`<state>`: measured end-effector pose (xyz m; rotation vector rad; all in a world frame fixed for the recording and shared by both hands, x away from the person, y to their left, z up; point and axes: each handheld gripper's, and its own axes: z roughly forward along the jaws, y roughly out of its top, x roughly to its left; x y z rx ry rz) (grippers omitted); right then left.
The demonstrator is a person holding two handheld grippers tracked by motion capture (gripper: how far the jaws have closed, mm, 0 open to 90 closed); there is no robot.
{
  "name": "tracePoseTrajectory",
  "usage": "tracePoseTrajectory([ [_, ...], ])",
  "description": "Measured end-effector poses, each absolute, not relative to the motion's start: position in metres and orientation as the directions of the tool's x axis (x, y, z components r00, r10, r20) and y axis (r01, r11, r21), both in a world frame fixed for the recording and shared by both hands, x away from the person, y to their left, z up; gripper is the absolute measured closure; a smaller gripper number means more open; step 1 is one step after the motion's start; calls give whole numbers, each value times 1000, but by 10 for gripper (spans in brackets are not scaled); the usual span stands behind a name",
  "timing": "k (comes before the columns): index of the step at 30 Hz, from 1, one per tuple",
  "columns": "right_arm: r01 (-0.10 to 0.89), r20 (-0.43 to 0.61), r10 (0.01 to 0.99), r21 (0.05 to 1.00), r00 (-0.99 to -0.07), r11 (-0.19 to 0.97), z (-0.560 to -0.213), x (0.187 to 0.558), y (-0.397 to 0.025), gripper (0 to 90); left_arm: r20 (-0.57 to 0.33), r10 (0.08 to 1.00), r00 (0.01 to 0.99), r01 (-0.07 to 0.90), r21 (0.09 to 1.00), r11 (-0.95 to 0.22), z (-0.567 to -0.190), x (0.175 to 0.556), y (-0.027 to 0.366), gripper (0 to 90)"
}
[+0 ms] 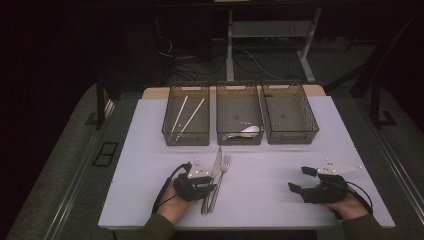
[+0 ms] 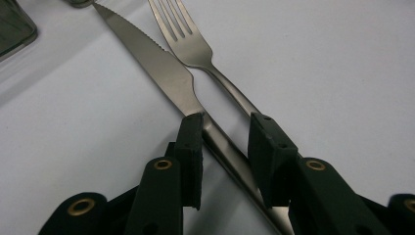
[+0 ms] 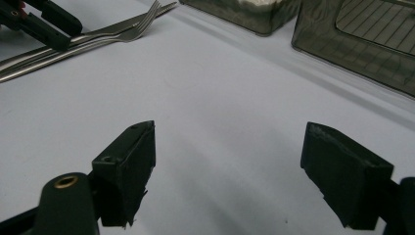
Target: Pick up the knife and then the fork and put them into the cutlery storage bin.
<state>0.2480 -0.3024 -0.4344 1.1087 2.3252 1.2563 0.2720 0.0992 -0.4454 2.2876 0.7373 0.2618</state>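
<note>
The left gripper (image 2: 225,142) sets its parted jaws either side of the silver steel knife's (image 2: 161,68) handle, beside the silver steel fork (image 2: 195,49), both lying on the white counter (image 1: 260,165). The right gripper (image 3: 230,166) rests apart, jaws wide and holding nothing.

Three bins stand in a row along the table's (image 1: 150,200) far edge: the left bin (image 1: 186,116) holds two chopsticks (image 1: 189,120), the middle bin (image 1: 239,116) a spoon (image 1: 248,131), and the right bin (image 1: 290,115) stands beside it. Before the middle bin, towards the near edge, a knife (image 1: 215,167) and a fork (image 1: 223,172) lie side by side, knife on the left. The left gripper (image 1: 200,184) sits over their handles; the right gripper (image 1: 306,181) sits near the near right corner, well apart.
</note>
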Motion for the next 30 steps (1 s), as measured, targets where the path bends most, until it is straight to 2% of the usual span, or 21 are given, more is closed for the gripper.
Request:
tracePoseTrajectory([
  [11, 497, 111, 735, 803, -668, 330, -434, 247, -303, 208, 12, 590, 807, 437, 661, -610, -442, 274, 110, 738],
  [22, 496, 112, 733, 803, -670, 331, -434, 247, -302, 208, -3, 614, 789, 464, 657, -594, -442, 284, 132, 784],
  [30, 495, 111, 731, 803, -673, 333, -434, 247, -302, 208, -79, 601, 795, 478, 691, -542, -447, 291, 148, 776],
])
